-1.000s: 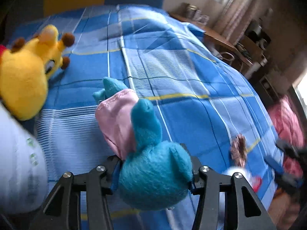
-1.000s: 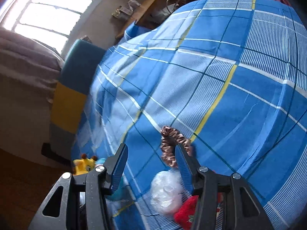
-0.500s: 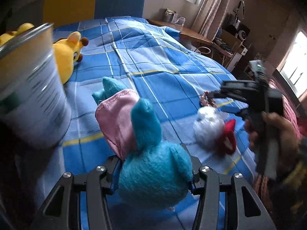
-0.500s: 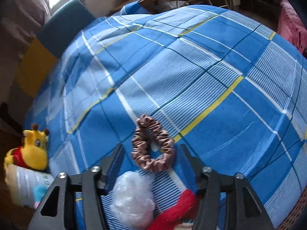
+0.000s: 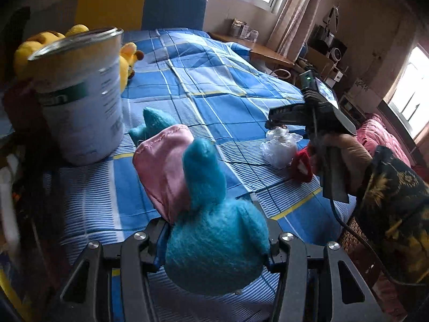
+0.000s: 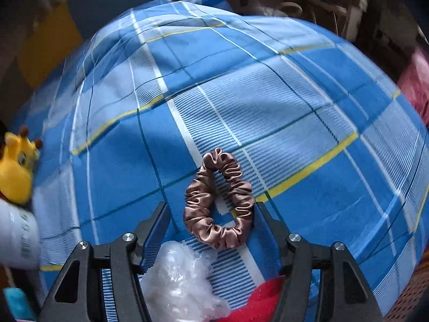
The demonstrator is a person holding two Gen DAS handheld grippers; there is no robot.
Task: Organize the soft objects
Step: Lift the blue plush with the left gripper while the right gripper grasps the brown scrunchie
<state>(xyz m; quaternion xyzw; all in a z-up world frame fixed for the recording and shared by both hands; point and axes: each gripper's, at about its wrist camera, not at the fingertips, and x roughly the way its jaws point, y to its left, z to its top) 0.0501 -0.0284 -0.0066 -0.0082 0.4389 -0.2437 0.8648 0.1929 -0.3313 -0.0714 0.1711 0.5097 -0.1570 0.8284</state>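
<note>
Bedroom surface: checked blue bedspread (image 6: 308, 102), window behind.
Left gripper (image 5: 214, 244): pinching the teal plush toy (image 5: 214, 244) off the bed, near the tin can (image 5: 80, 99).
Right gripper (image 6: 211, 214): jaws just closing, spread around the brown scrunchie (image 6: 218, 201), which lies flat on the bedspread; right finger touching it, left apart.
Neighbours: plastic wrap (image 6: 182, 281) and red cloth (image 6: 257, 303) just below the scrunchie.
Advice: centre on the scrunchie, press down, close fully, avoid catching the wrap.
</note>
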